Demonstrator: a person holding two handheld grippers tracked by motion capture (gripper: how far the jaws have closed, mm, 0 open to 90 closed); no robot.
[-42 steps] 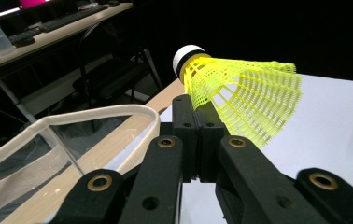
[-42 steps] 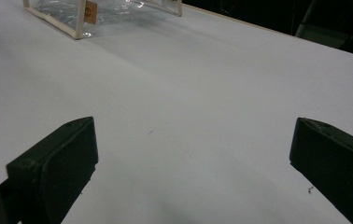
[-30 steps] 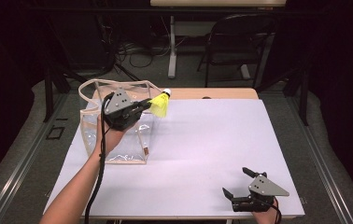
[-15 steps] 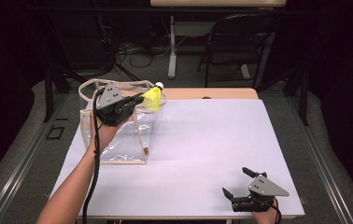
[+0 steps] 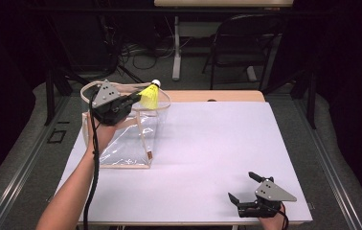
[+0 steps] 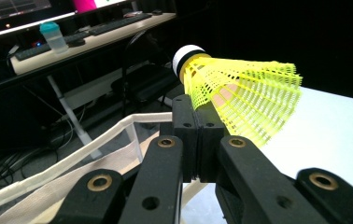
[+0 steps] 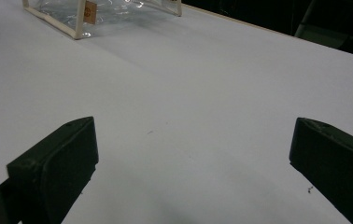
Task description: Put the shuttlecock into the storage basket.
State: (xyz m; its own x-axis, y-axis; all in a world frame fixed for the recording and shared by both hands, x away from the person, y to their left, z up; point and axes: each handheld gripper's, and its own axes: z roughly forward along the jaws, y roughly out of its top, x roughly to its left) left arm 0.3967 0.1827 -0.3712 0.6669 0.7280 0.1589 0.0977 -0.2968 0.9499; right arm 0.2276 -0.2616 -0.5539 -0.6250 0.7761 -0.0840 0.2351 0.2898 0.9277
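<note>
Left gripper (image 5: 132, 98): fingers (image 6: 197, 140) clenched on the lower edge of the yellow shuttlecock (image 5: 149, 97), pinching its mesh skirt close to the cork; in the left gripper view the two black pads meet with the skirt wall caught between them.

Change over the last second: the left gripper has moved away from the person and toward the table's left, carrying the shuttlecock from over the near-right part of the clear bag (image 5: 121, 143) to above its far rim. It is held in the air, above the bag's open mouth, touching nothing but the fingers. Reading: the carry is nearly done; what is left is a lowering and a release into the bag.

Orientation: long axis tilted, white cork up and away from the person, open skirt down and toward the tabletop (image 5: 227, 153).

Right gripper (image 5: 243, 188): fingers spread wide, holding nothing, resting low at the near right corner, unchanged from a second ago.
</note>
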